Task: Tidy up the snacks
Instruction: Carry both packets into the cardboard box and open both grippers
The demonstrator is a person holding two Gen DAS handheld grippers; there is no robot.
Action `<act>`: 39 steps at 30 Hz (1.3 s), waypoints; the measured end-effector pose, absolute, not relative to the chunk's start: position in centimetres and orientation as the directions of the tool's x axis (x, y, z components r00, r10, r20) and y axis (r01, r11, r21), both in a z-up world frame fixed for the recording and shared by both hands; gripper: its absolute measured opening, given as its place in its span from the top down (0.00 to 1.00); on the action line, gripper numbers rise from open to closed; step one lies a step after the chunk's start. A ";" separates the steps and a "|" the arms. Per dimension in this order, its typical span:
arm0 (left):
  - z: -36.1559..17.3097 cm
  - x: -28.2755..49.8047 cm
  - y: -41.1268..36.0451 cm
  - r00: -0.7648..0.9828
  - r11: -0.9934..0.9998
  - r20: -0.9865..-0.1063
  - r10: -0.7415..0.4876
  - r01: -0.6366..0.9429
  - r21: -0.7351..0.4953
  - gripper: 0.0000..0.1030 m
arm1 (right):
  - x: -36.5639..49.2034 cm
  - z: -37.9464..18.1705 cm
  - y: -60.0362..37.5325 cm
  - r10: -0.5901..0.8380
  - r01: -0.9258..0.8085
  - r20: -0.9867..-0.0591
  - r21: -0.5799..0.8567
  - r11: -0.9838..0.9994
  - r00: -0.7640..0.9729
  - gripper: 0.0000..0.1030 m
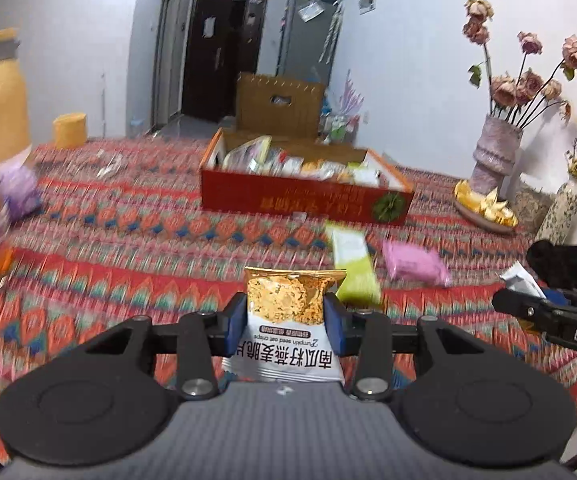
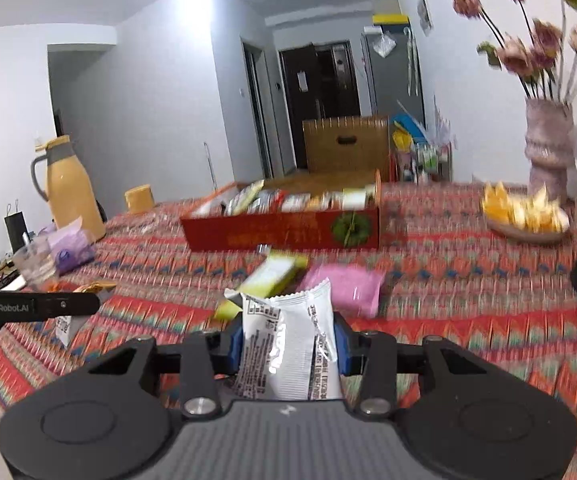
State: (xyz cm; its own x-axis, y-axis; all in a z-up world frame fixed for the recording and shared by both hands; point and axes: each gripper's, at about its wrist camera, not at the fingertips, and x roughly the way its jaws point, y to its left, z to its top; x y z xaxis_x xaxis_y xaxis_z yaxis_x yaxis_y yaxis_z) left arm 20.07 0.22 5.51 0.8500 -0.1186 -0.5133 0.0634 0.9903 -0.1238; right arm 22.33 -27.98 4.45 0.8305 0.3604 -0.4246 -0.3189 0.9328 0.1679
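At the far left of the table stands a yellow thermos jug (image 2: 73, 188) with a small yellow cup (image 2: 139, 199) beside it, and nearer, a purple pack (image 2: 70, 245) and a clear glass (image 2: 34, 261). The left gripper (image 1: 285, 322) has its blue pads clamped on an oat crisp packet (image 1: 288, 320), held upright by its sides. The right gripper (image 2: 288, 346) is clamped on a silver-white packet (image 2: 288, 344) in the same manner.

Past both grippers, near the middle, a green packet (image 1: 354, 266) and a pink packet (image 1: 414, 262) lie loose on the cloth. Farther off sits the red snack box (image 1: 300, 200), open and already crowded with packets standing on edge.

The risks, as I judge them: both pouches are slick and gripped only at their sides, so either could slip or crush if squeezed harder. The box looks nearly full, so a packet pushed in may jam, or topple its neighbours. The two grippers are close together and could knock each other over the box.

To the right are a plate of yellow wrappers (image 1: 486, 204) and a vase of dried roses (image 1: 494, 152), which a wide swing might catch. The table wears a red patterned cloth (image 1: 128, 240); behind it a pale-walled room recedes to a dark door (image 2: 320, 100) and a cardboard box (image 2: 344, 144).
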 end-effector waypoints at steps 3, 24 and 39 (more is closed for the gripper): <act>6.9 23.0 -0.4 0.863 0.988 -0.485 -0.144 0.095 -0.123 0.60 | 25.3 6.2 -28.2 0.362 -0.335 -0.395 0.136 0.932 0.845 0.60; 9.9 46.8 -3.3 0.868 0.965 -0.429 -0.249 0.184 -0.187 0.60 | 52.1 6.8 -24.6 0.402 -0.363 -0.415 0.173 0.916 0.817 0.60; 1.2 54.1 -4.6 0.783 0.966 -0.570 -0.250 0.161 -0.202 0.48 | 55.0 1.5 -21.1 0.305 -0.390 -0.564 -0.033 0.920 0.767 0.13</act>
State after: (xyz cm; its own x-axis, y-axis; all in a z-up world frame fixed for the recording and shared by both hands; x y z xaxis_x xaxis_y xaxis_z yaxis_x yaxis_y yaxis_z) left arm 54.13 -4.60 1.20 0.7827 -0.2498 -0.5700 0.1611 0.9660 -0.2020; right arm 55.00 -21.12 1.47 0.7675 0.3047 -0.5640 -0.3899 0.9203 -0.0333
